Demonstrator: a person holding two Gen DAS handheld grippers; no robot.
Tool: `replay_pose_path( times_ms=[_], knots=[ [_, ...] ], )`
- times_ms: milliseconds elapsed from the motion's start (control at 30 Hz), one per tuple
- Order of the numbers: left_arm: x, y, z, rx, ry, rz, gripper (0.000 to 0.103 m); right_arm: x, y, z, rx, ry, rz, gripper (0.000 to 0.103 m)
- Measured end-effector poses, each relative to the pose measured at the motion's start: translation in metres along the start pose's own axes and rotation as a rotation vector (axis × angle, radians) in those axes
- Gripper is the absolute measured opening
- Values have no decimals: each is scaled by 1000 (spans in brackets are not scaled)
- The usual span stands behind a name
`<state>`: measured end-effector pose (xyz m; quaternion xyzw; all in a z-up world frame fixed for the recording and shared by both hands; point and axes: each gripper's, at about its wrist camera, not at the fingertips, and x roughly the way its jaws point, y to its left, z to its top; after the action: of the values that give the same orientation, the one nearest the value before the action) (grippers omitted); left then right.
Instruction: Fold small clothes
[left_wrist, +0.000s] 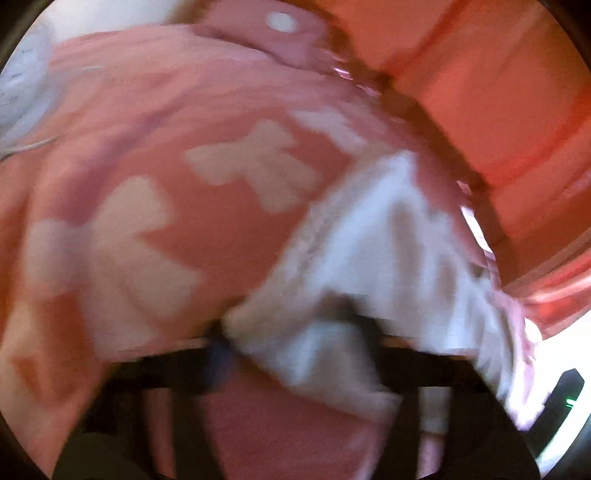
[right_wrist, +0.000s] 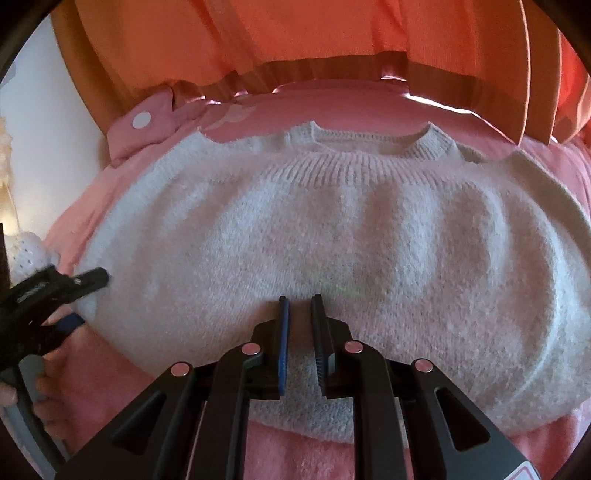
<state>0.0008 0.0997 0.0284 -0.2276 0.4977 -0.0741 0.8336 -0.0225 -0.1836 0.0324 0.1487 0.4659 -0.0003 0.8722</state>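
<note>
A small white knit sweater (right_wrist: 332, 240) lies flat on a pink blanket (right_wrist: 122, 173), collar (right_wrist: 373, 151) at the far side. My right gripper (right_wrist: 300, 301) hovers over the sweater's lower middle, jaws a narrow gap apart and empty. My left gripper (right_wrist: 79, 299) is at the sweater's left edge, its jaws around the white knit. In the blurred left wrist view, white knit fabric (left_wrist: 369, 258) lies bunched across the left gripper (left_wrist: 295, 332), over the pink blanket with white shapes (left_wrist: 147, 221).
An orange cloth (right_wrist: 295, 40) hangs behind the blanket, also in the left wrist view (left_wrist: 498, 92). A white crocheted item (right_wrist: 29, 251) lies at the far left. A pink piece with a white dot (right_wrist: 142, 120) lies at the blanket's back left.
</note>
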Motion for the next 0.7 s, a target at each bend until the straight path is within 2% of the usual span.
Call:
replay_pose_path(
  times_ms=[33, 100, 167, 333, 500, 567, 667, 700],
  knots=[
    [-4, -7, 3, 12, -11, -7, 19, -3, -2, 0, 12, -4, 10, 15],
    [-23, -33, 7, 92, -71, -35, 17, -8, -7, 2, 41, -10, 32, 15],
    [-45, -71, 9, 184, -123, -96, 16, -21, -14, 4, 75, -29, 37, 16],
    [-69, -160, -5, 387, -165, -203, 16, -82, -60, 11, 207, -154, 23, 32],
    [-47, -237, -56, 536, -97, -265, 15, -132, -119, -2, 322, -222, -59, 36],
    [-27, -262, -89, 605, -37, -279, 15, -146, -146, -14, 367, -225, -89, 39],
    [13, -283, -133, 691, 55, -255, 16, -152, -176, -29, 422, -198, -96, 40],
    [33, -285, -152, 728, 97, -223, 16, -151, -183, -33, 436, -185, -92, 40]
  ],
)
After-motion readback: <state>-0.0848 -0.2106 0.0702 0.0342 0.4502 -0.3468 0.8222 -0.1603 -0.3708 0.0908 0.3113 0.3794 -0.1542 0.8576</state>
